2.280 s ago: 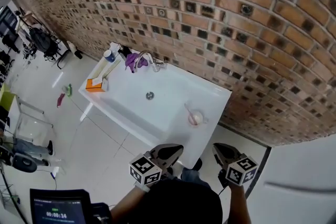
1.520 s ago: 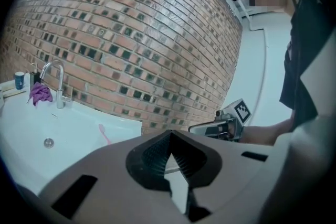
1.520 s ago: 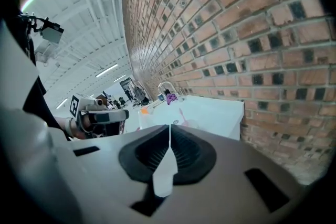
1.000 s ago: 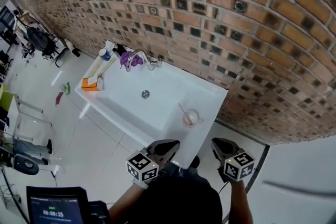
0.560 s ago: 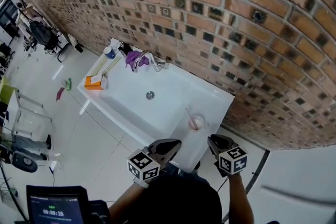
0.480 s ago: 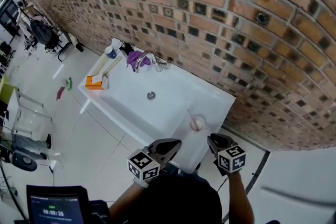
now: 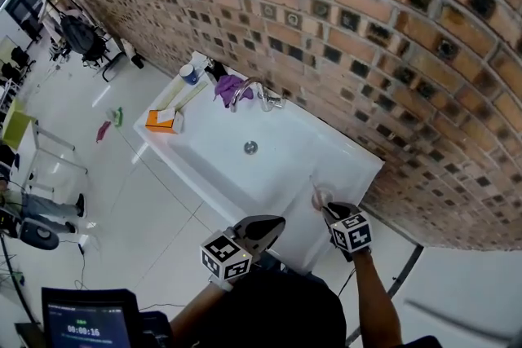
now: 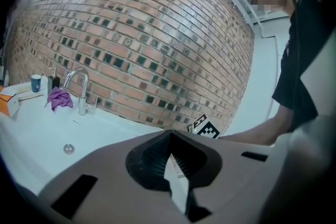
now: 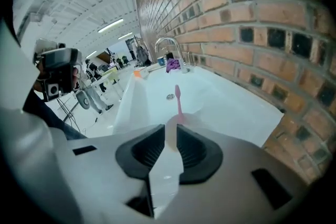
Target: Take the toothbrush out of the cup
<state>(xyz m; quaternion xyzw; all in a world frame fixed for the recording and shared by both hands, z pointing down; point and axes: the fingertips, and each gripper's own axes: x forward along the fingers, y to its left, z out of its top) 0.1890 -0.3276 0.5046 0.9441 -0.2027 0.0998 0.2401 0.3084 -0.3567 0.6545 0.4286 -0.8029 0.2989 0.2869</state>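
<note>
A small clear cup (image 7: 321,196) stands on the near right corner of the white sink (image 7: 220,167), and a pink toothbrush (image 7: 315,187) leans in it. My right gripper (image 7: 329,213) is just short of the cup, its tips almost at the cup's near side. In the right gripper view the cup (image 9: 178,122) rises just past the right gripper (image 9: 171,131). The toothbrush (image 9: 178,101) sticks up beyond it. The jaws stand open by a narrow gap, holding nothing. My left gripper (image 7: 272,223) hangs shut at the sink's front edge, and the left gripper view shows the left gripper (image 8: 170,136) empty.
A chrome faucet (image 7: 249,92) with a purple cloth (image 7: 231,85) beside it stands at the sink's back, against the brick wall (image 7: 367,28). The drain (image 7: 250,147) is mid-basin. An orange box (image 7: 161,121) and a blue-capped bottle (image 7: 190,73) sit at the sink's left end.
My right gripper has moved forward from below the sink's front edge up to the cup. The left gripper has barely moved. The head view has shifted slightly.
</note>
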